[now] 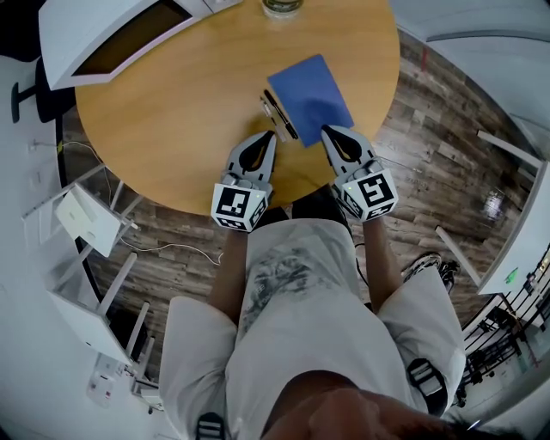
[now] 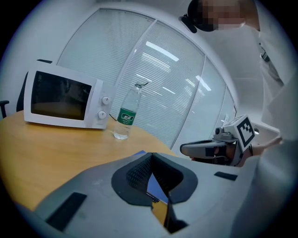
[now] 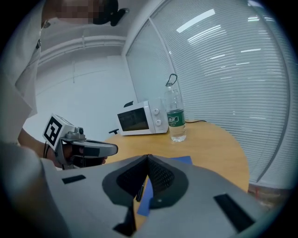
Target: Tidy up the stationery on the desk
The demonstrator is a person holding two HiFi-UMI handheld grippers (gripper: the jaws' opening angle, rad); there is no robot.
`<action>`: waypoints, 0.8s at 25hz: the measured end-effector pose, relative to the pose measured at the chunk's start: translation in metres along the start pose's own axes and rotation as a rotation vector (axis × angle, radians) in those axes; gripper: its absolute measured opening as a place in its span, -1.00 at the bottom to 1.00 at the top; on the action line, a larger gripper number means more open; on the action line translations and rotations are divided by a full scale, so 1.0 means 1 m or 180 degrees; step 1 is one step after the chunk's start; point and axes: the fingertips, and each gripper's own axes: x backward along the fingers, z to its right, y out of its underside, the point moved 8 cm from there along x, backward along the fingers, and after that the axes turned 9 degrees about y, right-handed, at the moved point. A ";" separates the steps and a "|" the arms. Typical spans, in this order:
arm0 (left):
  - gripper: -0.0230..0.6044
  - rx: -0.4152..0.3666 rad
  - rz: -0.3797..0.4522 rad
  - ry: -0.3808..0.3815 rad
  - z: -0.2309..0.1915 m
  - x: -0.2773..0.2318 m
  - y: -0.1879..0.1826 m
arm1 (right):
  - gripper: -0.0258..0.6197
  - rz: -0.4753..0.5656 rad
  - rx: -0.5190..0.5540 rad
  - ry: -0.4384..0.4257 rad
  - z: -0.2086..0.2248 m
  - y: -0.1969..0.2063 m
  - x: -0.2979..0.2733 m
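The blue notebook (image 1: pixel 309 96) lies flat on the round wooden table (image 1: pixel 172 129), near the edge where the person stands. Seen from the head view, a black pen (image 1: pixel 280 114) lies along the notebook's left side, just beside it. The left gripper (image 1: pixel 269 136) points its tip at the near end of the pen. The right gripper (image 1: pixel 330 131) points its tip at the notebook's near right corner. Both sit over the table's near edge. A white microwave (image 1: pixel 112 34) stands at the far left of the table, and the base of a water bottle (image 1: pixel 282 7) shows at the far side.

In the left gripper view, the left gripper (image 2: pixel 151 155) has its two jaws pressed together with nothing between them. A bit of the notebook (image 2: pixel 155 188) shows through the gap under the pads. Farther off on the table (image 2: pixel 46 148) stand the microwave (image 2: pixel 65 100) and the bottle (image 2: pixel 125 116). The right gripper (image 2: pixel 209 148) is off to the side.

In the right gripper view, the right gripper (image 3: pixel 148 157) also has its jaws pressed together and holds nothing. The pen (image 3: pixel 139 191) and the notebook (image 3: pixel 182 160) lie on the table (image 3: pixel 214 144) under it. The microwave (image 3: pixel 139 118) and the bottle (image 3: pixel 176 116) stand behind. The left gripper (image 3: pixel 95 148) is at the side.
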 end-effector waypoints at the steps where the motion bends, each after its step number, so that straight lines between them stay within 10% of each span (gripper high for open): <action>1: -0.90 -0.0010 -0.0006 0.0013 0.002 -0.001 -0.001 | -0.73 0.0018 -0.0010 -0.0010 0.001 0.001 0.003; 20: -0.90 -0.0057 -0.0082 0.0038 0.016 -0.011 -0.005 | -0.73 0.0079 -0.0150 -0.0076 0.016 0.012 0.014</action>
